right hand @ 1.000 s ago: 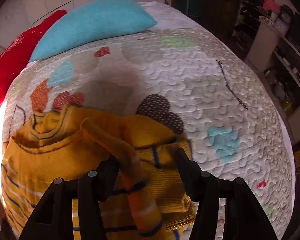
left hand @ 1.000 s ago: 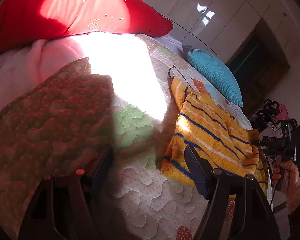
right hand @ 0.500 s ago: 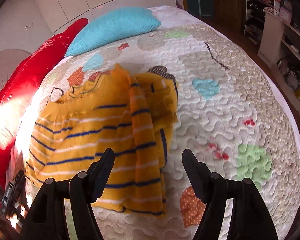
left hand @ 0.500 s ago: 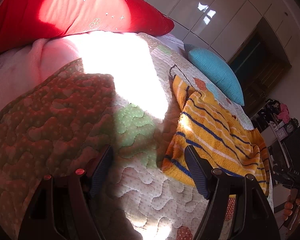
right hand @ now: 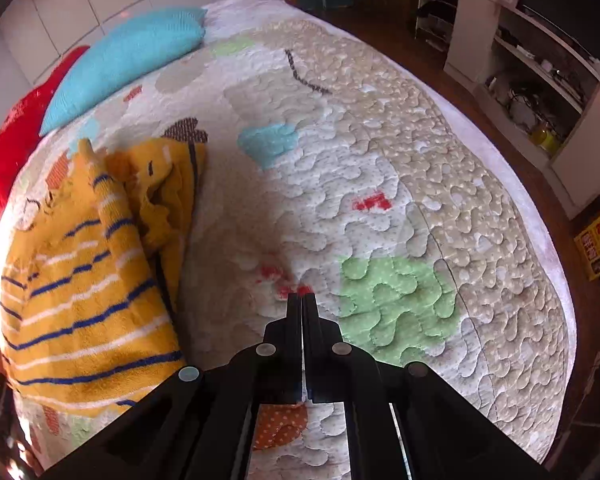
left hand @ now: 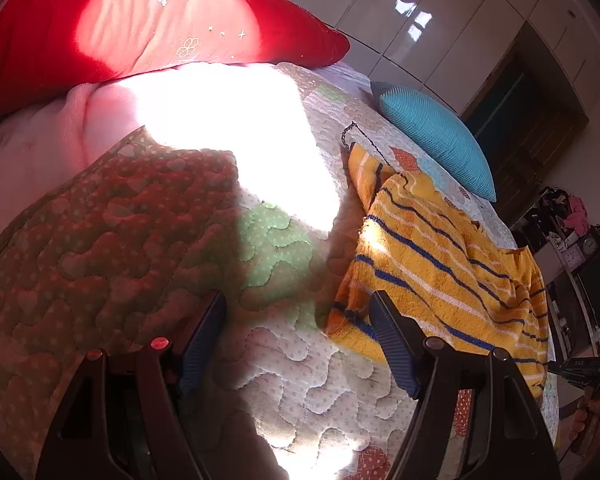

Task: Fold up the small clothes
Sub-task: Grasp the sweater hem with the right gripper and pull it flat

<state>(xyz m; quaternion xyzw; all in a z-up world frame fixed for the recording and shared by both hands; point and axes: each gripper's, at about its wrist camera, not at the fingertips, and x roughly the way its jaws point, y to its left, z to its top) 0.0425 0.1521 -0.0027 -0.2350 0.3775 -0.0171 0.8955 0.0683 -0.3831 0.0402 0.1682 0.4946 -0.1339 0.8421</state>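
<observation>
**Grippers clear of the striped jumper**

Both claws held nothing when we looked; our left gripper [left hand: 298, 316] stood with its blue-padded fingers [left hand: 392, 340] spread wide above the quilt [left hand: 324, 376], with only bedcover showing in the gap between them; our right gripper [right hand: 302, 300] had its two black fingers pressed flat together, clamped on nothing, its tips over a small red patch of the quilt [right hand: 380, 168].

From the left wrist view, the yellow striped jumper [left hand: 440, 264] lay just right of the open fingers, its near hem passing behind the right-hand pad, though we could not tell whether they touched; the garment stretched away towards the blue cushion [left hand: 436, 140]; a hard patch of sunlight washed out the quilt to the left of it, and the red pillow [left hand: 148, 28] sat beyond that glare at the head of the bed.

From the right wrist view, the same yellow striped jumper [right hand: 80, 292] lay flat on the quilt to the left of the closed fingers, near but apart from them; one part was doubled over along its right edge, rumpled at the top; the blue cushion [right hand: 128, 56] rested past it, and white shelves [right hand: 532, 80] stood off the bed's right side.
</observation>
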